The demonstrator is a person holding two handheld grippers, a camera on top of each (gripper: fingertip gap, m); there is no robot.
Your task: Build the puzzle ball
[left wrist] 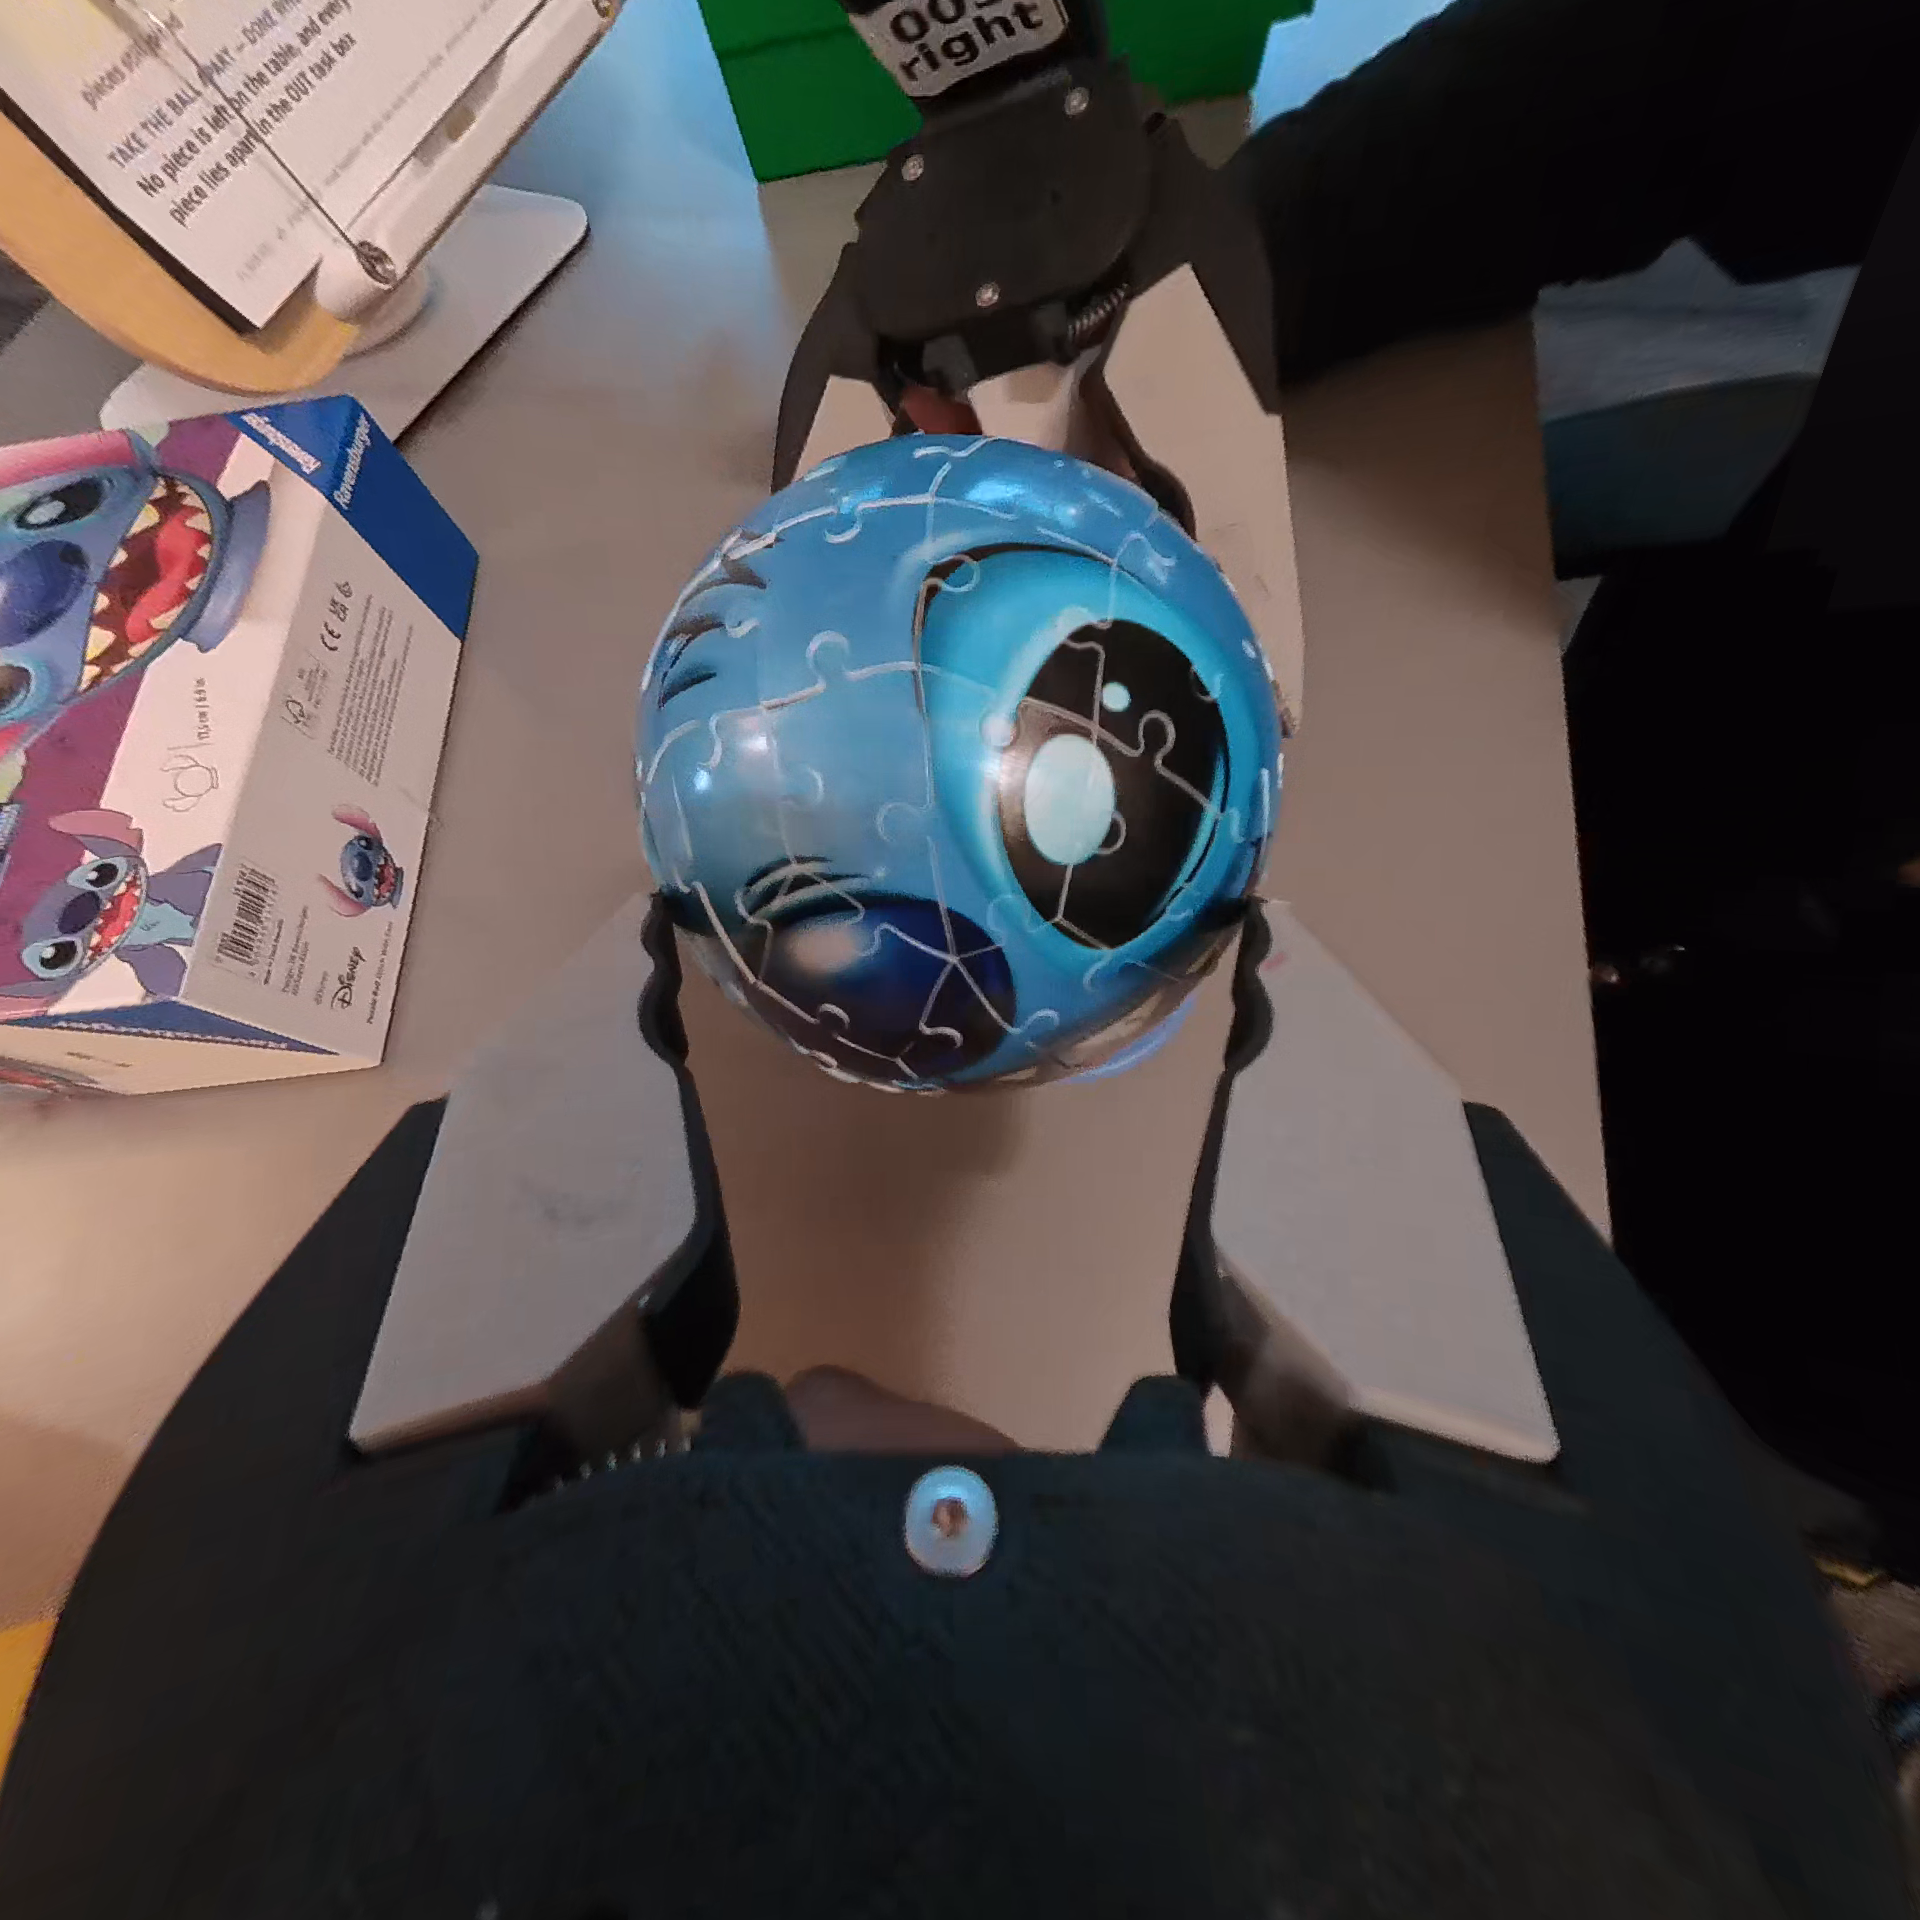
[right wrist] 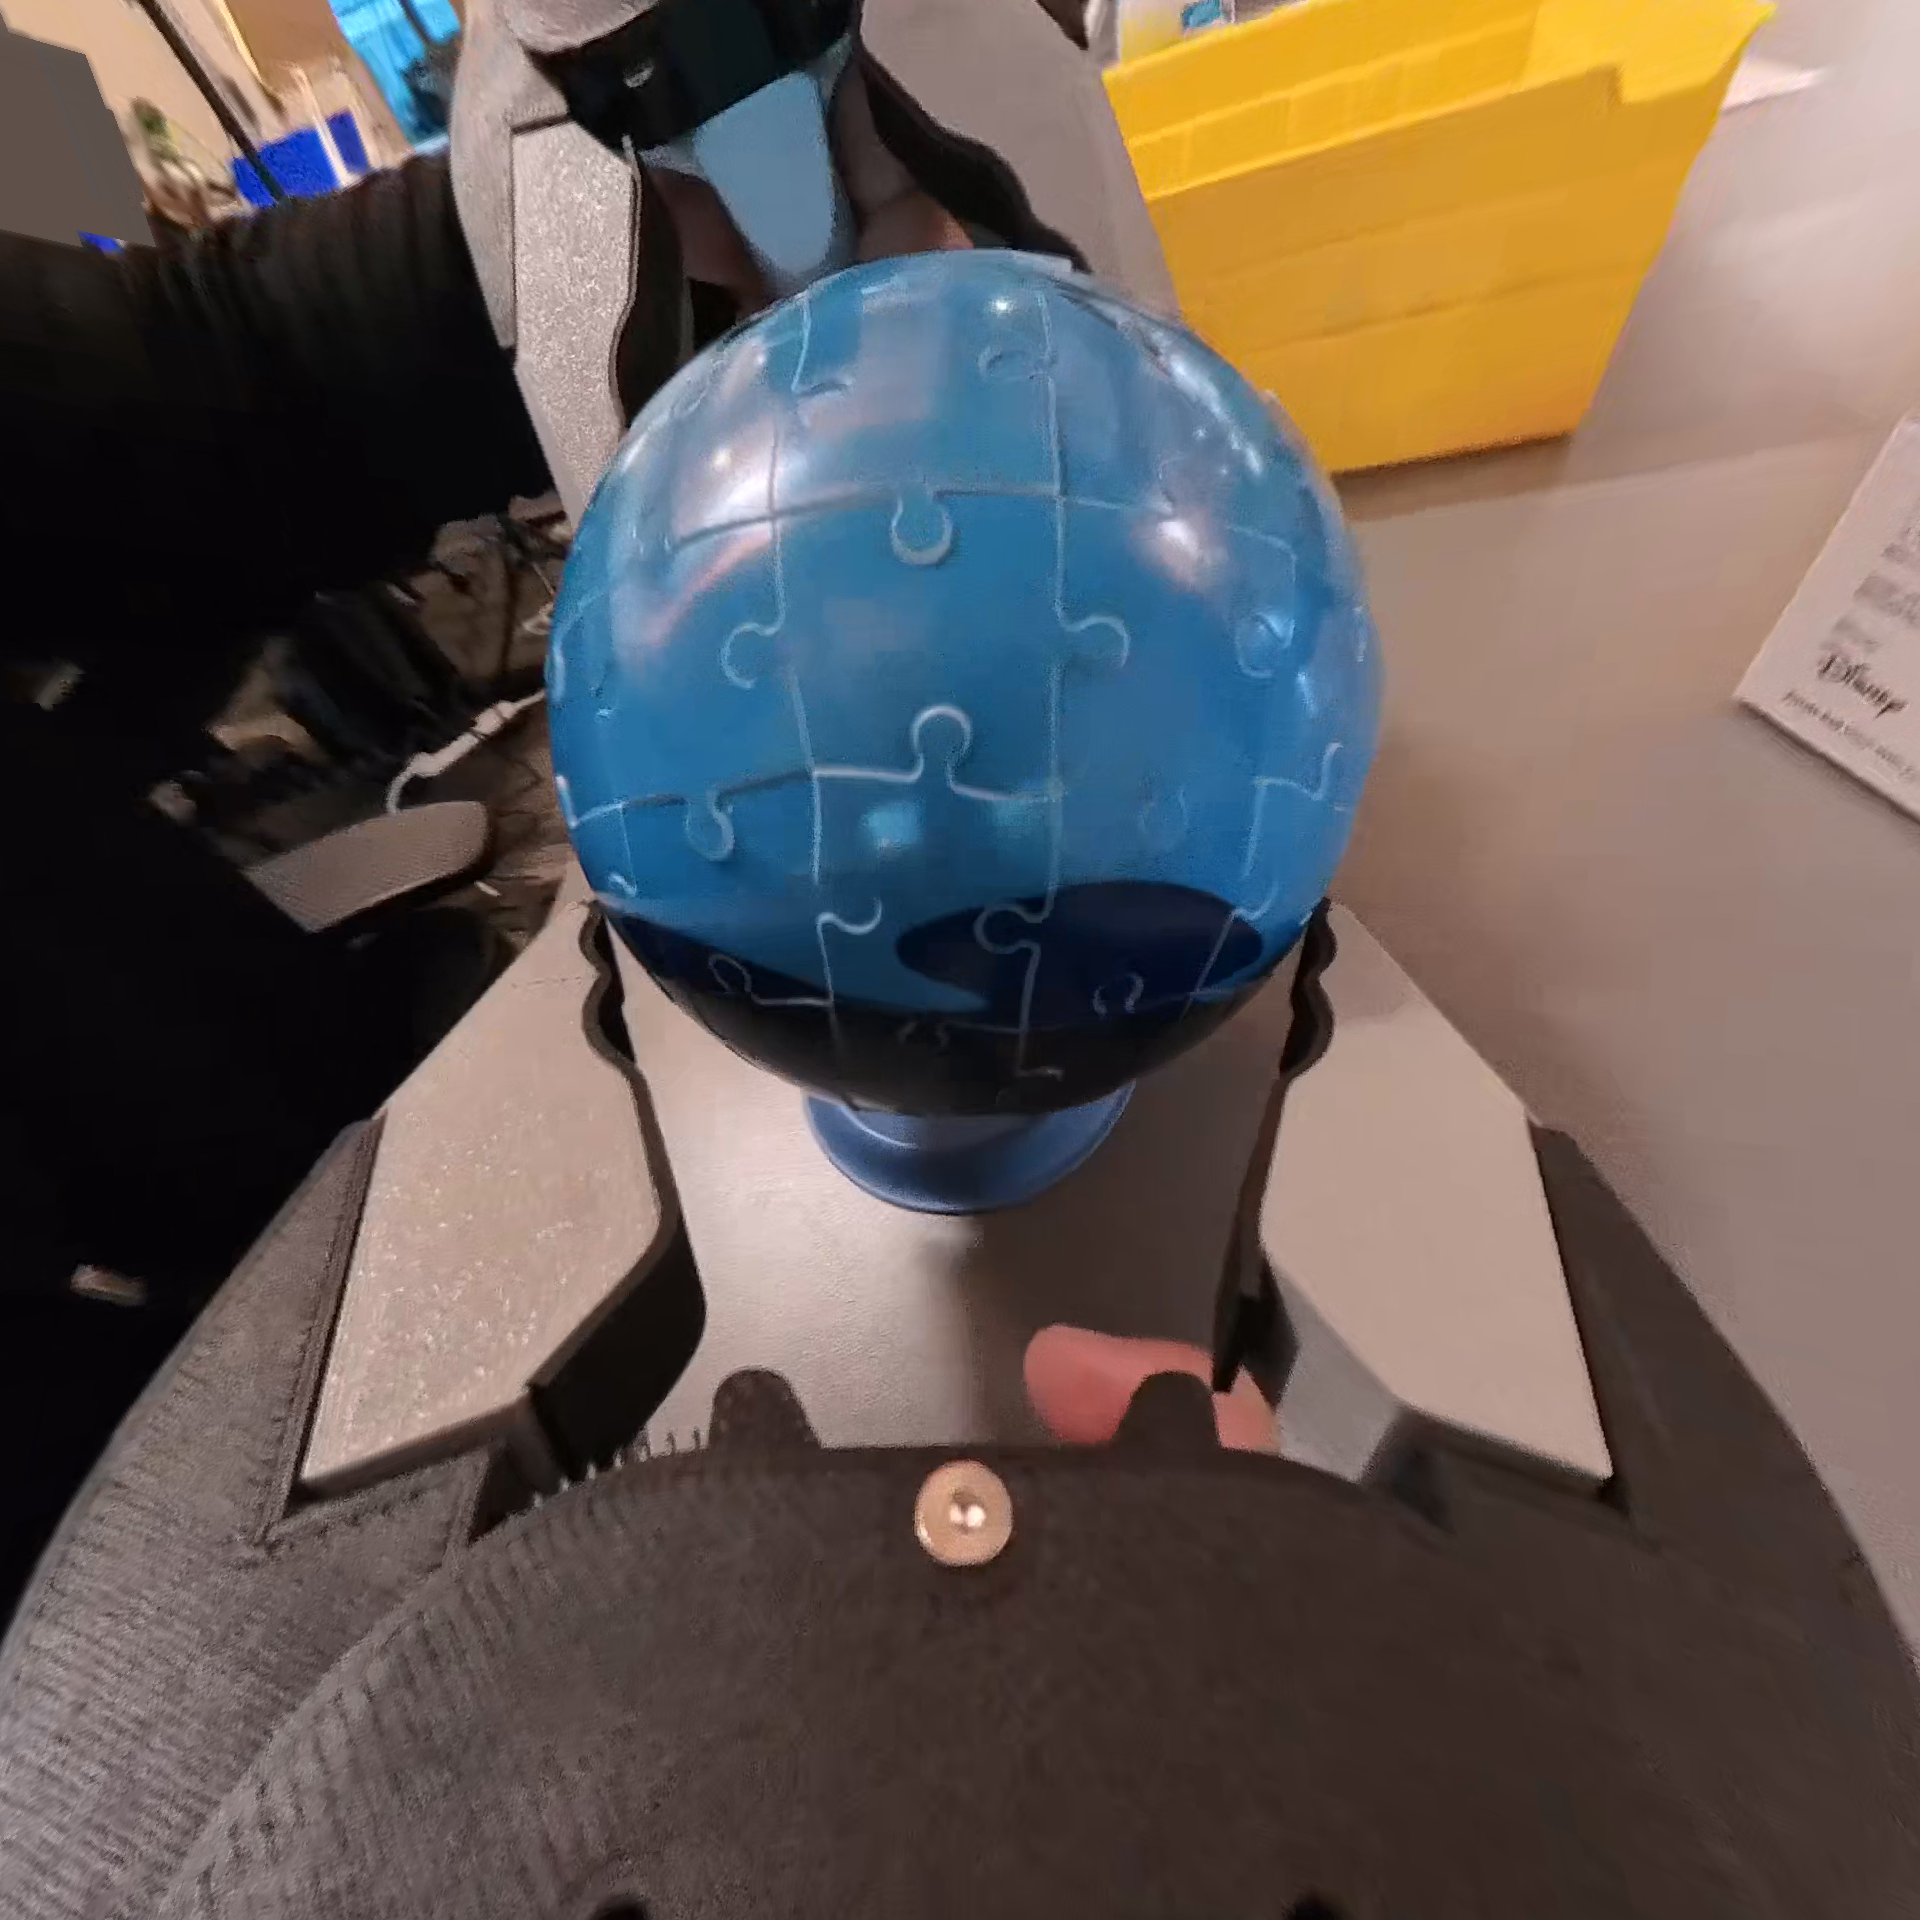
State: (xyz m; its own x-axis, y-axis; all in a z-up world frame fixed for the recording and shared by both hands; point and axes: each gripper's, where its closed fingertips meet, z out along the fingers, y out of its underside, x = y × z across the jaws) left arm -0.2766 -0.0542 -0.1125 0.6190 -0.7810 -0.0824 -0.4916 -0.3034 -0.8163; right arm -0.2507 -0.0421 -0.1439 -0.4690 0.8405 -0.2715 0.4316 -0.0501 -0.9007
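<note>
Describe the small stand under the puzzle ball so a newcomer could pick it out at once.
Start at the grey table, then find the shiny blue puzzle ball between the fingers of the right hand-held gripper. Directly beneath the ball's dark underside sits the stand, a low round pedestal. Unlike the ball, it is plain matte blue with no jigsaw seams.

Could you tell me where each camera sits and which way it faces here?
Left wrist view: on the left gripper, looking along its fingers at the puzzle ball, eye side; the right gripper faces it.
Right wrist view: on the right gripper, facing the ball's plain blue side and stand; a fingertip shows.
Shared: the ball, table and opposite gripper.
</note>
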